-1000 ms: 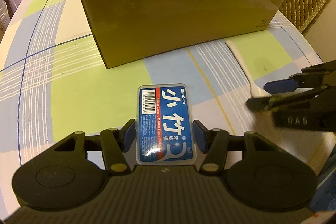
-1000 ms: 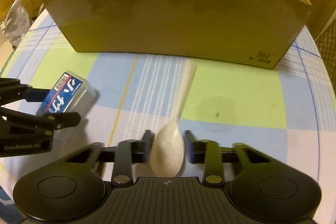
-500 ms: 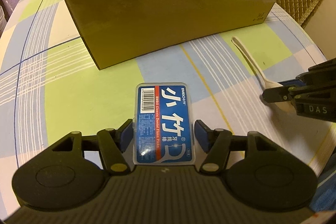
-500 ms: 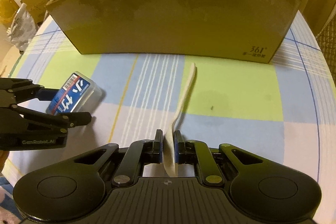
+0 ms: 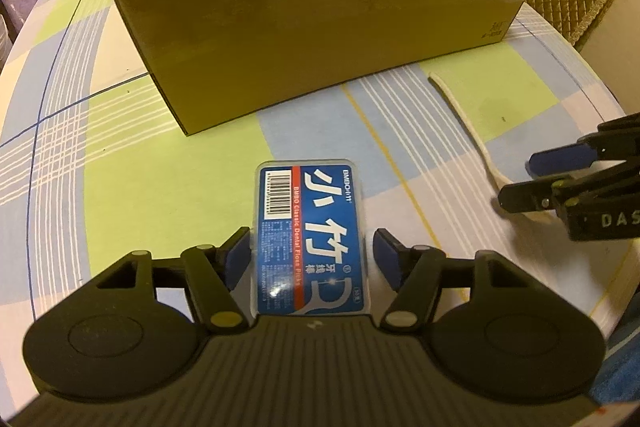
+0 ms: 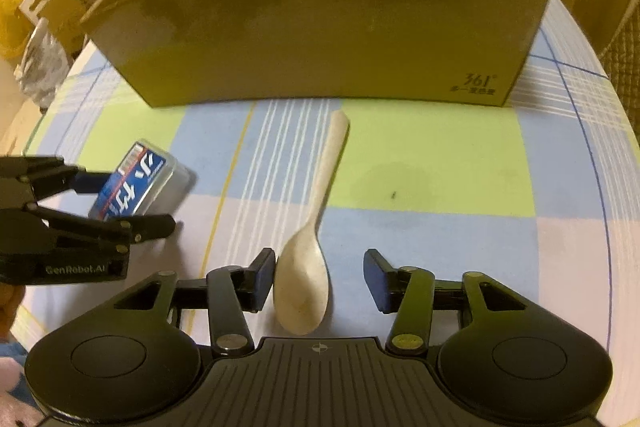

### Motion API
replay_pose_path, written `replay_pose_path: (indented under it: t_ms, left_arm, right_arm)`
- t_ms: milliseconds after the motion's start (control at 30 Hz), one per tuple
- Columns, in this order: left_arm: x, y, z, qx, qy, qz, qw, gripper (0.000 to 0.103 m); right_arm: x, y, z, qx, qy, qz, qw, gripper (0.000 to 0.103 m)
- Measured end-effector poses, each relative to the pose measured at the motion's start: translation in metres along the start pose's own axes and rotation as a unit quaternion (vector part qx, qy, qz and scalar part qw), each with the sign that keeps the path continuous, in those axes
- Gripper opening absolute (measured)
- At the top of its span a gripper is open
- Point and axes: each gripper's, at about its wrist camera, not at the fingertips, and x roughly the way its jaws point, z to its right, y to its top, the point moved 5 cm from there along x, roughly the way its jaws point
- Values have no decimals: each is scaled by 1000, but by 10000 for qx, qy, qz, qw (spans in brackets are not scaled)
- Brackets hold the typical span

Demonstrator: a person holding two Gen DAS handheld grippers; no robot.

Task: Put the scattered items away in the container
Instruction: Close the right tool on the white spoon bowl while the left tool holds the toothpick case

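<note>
Two items are seen on the checked tablecloth (image 6: 420, 163), both outside the cardboard box (image 6: 320, 39) that stands beyond the fingertips of both tools. The dental floss box (image 5: 310, 239) lies flat between the jaws of the left gripper (image 5: 310, 257); those jaws have just been opening, and a gap is seen on its right side, while contact on the left side cannot be told for certain. The pale spoon (image 6: 308, 267) lies with its bowl between the jaws of the right gripper (image 6: 320, 277), handle pointing away toward the box; these jaws have just been opening and stand moderately wide, the left pad close to the bowl, the right pad well clear. Neither item is judged to be gripped. The step in hand is judged to be the pickup of both items, with the grasps let go or being reset. Next, each pair of jaws is to be centred and closed on its item, then lifted over the near wall of the box and released inside.
</note>
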Motion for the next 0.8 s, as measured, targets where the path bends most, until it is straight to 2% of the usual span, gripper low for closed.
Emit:
replay_pose_path:
  t_ms: [200,367,600,800]
  left_arm:
    - [-1,1,-1,-15,-32,24,10000,62]
    - [-6,2,-5,-100,-50,118,9999,62]
    - [-5,3,-7,-140,-76,127,9998,62]
    - [-5,1,-9,-136,-57,110,9998,62]
  right_arm:
    - [1,-2,-11,-276,58,-26,9996,47]
    - [-1,3,-4,-20,106,88,9999,47]
    - [7,0,-17,-413,-8,-93,9991,46]
    - [8,1,-24,-627,-26,-50,9980,46]
